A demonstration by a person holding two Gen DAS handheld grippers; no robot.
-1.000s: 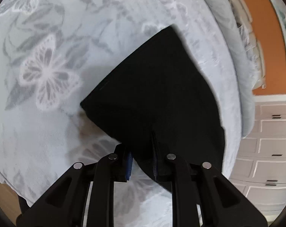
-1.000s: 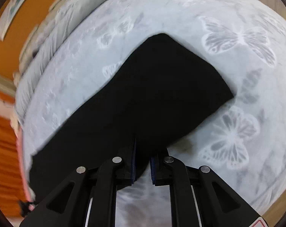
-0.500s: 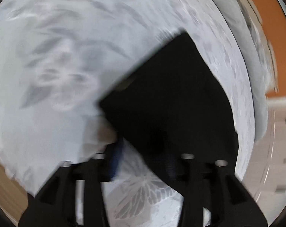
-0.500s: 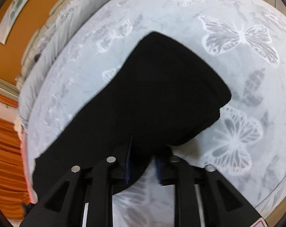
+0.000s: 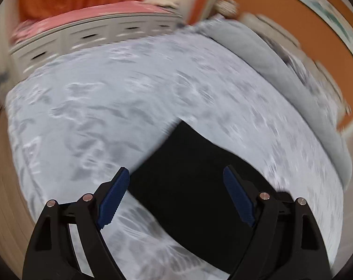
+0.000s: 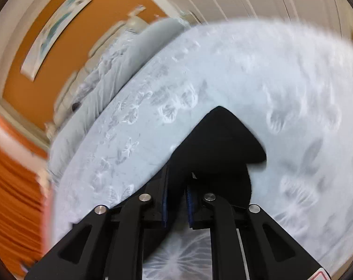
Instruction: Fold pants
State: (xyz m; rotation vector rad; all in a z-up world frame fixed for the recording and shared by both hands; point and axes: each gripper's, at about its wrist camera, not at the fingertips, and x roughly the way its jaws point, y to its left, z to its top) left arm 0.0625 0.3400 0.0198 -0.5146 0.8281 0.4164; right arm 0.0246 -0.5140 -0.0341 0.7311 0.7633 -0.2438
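**Right still pinching, left spread wide over the black pants**

My left gripper (image 5: 176, 182) stands with its jaws spread wide, the blue pads (image 5: 114, 197) clear of any cloth and holding nothing. Between and beyond them lie the pants (image 5: 195, 186), a dark folded slab resting flat on the bed cover (image 5: 94, 107). My right gripper (image 6: 177, 182) has its jaws drawn nearly together with black cloth between them, so I judge it is clamped on the near edge of the pants (image 6: 218, 140), which rise from the pinch to a pointed corner ahead.

The cloth looks soft and limp, light enough that one pinch carries an edge, but it will sag and drag wherever it is unsupported. It shows no sheen, so I expect little slipping between ribbed pads. I would take it at corners or along a folded edge, gathering all layers at once, or the top layer peels away alone.

The bed cover under it is soft too and could be nipped up by a low pinch. Pale butterfly-printed surface lies open to the sides and ahead. A grey bolster (image 5: 269, 53) lines the far side near the orange wall (image 6: 66, 35), and white drawers (image 5: 87, 37) stand beyond the bed's other edge. Both views are blurred, so finer creases I cannot make out.
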